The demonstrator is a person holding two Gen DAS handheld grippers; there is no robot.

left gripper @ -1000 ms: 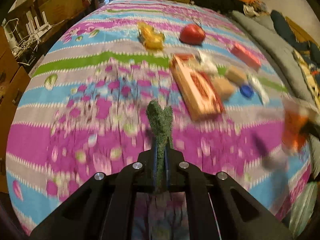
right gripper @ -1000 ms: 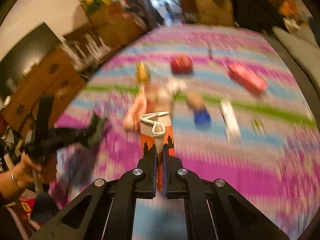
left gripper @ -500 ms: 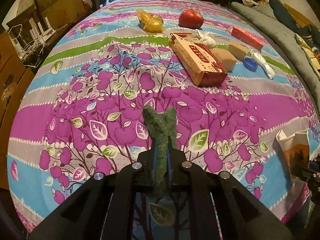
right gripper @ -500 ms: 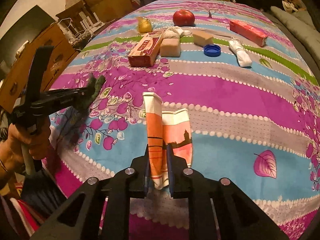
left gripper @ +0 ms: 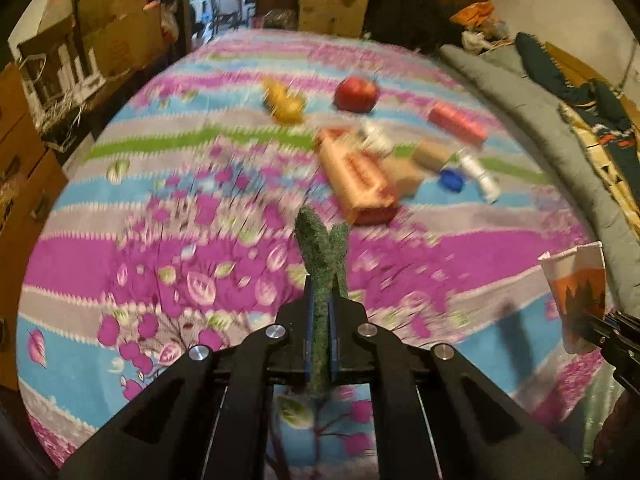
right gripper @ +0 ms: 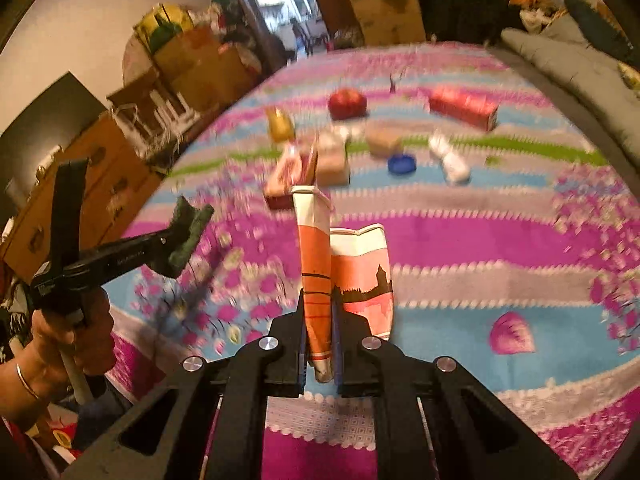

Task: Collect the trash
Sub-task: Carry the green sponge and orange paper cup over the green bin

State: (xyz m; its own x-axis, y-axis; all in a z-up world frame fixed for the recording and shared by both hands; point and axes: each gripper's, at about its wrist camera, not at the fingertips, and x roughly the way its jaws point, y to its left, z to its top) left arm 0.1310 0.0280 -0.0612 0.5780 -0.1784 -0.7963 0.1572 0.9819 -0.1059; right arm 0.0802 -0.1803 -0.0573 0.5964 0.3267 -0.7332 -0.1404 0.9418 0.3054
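My left gripper [left gripper: 320, 340] is shut on a folded green scouring pad [left gripper: 320, 248] and holds it above the near part of the flowered tablecloth [left gripper: 180, 248]. It also shows in the right wrist view [right gripper: 176, 248], at the left, with the pad [right gripper: 188, 232] in it. My right gripper [right gripper: 320, 344] is shut on a crushed orange and white paper cup [right gripper: 348, 268], held above the table's near edge. The cup also shows in the left wrist view [left gripper: 576, 284] at the far right.
Further back on the table lie an orange carton [left gripper: 360, 176], a red apple [left gripper: 356, 94], a yellow wrapper [left gripper: 286, 104], a red box [left gripper: 458, 122], a blue cap [left gripper: 452, 180], a white roll [left gripper: 478, 174] and tan blocks [left gripper: 428, 154]. Cardboard boxes [left gripper: 116, 28] stand left; grey bedding [left gripper: 532, 120] lies right.
Both grippers have lifted and pulled back a little from the table, each still holding its item. The view now tilts further toward the room behind.
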